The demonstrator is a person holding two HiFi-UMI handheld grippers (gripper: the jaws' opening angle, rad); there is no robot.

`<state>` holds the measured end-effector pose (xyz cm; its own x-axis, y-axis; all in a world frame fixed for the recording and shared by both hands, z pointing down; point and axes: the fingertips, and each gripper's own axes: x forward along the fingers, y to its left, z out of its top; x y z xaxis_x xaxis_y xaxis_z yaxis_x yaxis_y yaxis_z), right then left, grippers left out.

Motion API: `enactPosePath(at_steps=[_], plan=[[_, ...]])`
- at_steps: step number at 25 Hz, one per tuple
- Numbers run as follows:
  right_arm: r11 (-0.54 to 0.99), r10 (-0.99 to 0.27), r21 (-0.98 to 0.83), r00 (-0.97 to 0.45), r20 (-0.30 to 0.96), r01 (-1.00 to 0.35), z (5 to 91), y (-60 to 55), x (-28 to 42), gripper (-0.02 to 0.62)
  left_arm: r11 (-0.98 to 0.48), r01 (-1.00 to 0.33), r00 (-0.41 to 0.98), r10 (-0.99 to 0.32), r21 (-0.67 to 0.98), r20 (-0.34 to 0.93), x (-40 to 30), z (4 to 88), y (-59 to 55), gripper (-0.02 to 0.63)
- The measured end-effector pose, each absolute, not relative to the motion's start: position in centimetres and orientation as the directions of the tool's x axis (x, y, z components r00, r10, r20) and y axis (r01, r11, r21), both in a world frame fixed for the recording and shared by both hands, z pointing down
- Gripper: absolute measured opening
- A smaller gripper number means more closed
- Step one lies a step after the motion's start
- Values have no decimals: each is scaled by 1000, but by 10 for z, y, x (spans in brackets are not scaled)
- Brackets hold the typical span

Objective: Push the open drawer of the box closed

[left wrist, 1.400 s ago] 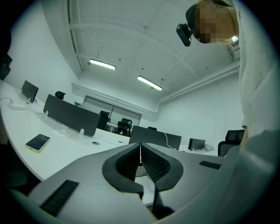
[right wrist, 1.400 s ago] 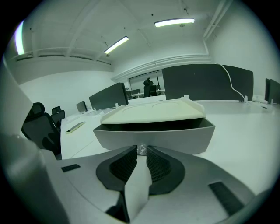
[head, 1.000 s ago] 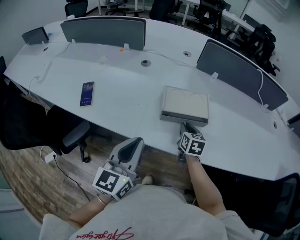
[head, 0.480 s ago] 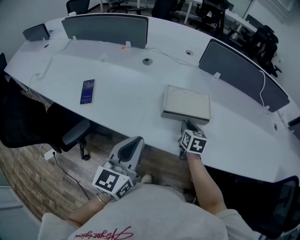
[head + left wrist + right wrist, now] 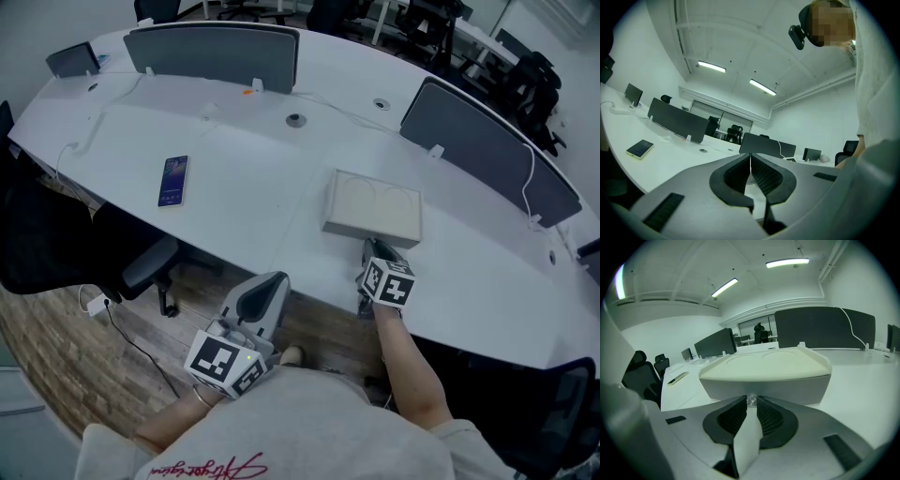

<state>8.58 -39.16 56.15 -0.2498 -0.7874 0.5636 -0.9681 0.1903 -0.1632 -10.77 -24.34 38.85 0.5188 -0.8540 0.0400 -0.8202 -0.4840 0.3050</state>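
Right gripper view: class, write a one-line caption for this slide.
The right gripper pinches the small clear knob on the grey drawer front of a beige box.

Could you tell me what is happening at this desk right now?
A person holds a gripper in each hand. The right gripper is at the front of the box on the desk, its jaws closed on the small knob of the drawer. The drawer looks pushed in, about flush with the box. The left gripper hangs off the desk edge, jaws together and empty. A phone lies further left.
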Motion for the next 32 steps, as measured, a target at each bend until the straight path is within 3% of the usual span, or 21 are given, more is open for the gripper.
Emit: enactPosePath(at_steps=[18, 32], plan=[[167, -828, -143, -217, 517, -976, 553, -381, 84, 78, -492, -814, 530, -847, 308, 47, -104, 392, -244, 18], [259, -905, -129, -287, 314, -957, 465, -278, 81, 78, -574, -762, 606, -795, 300, 16, -60, 381, -198, 18]])
